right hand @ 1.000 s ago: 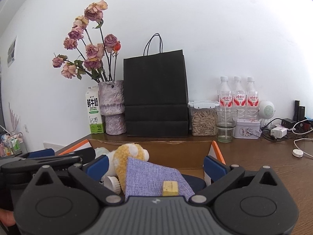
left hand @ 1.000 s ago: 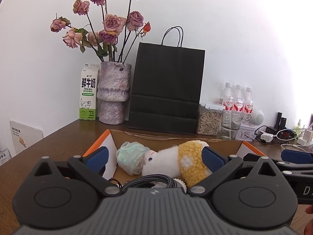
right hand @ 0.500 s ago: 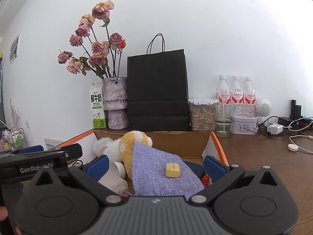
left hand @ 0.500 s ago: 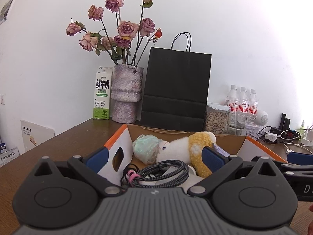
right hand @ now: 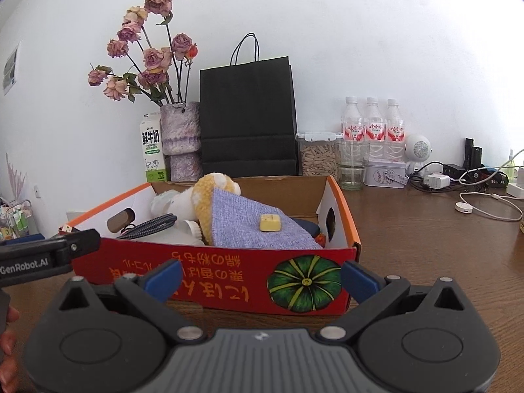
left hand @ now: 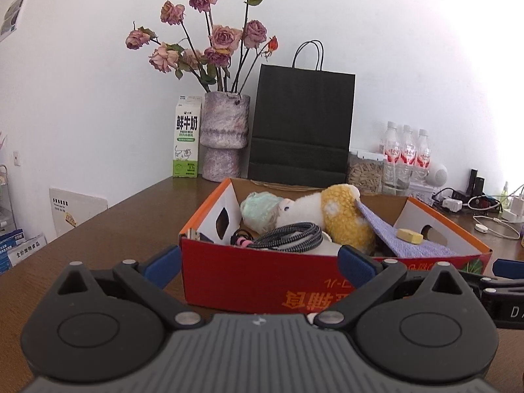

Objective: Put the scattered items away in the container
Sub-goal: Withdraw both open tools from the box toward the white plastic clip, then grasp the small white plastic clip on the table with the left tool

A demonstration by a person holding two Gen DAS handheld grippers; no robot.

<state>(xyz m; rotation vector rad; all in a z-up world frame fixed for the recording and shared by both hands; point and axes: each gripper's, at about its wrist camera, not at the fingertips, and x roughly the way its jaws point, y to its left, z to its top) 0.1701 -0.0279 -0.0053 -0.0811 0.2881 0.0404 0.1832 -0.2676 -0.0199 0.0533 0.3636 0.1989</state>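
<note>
**Red cardboard box, filled, both grippers empty**

Red cardboard box (right hand: 213,281) with orange rim is sitting on the brown wooden table (right hand: 425,245), holding a white-and-yellow plush toy (left hand: 327,219), braided black-and-white cable (left hand: 288,237), lilac woven cloth (right hand: 249,222) and small yellow block (right hand: 269,222). Left gripper (left hand: 258,263) and right gripper (right hand: 260,276) are hovering just before its near wall, jaws spread wide, gripping nothing.

Red box (right hand: 213,278) with green pumpkin print (right hand: 304,283), lilac cloth (right hand: 249,226), yellow-white plush (left hand: 340,219).
</note>
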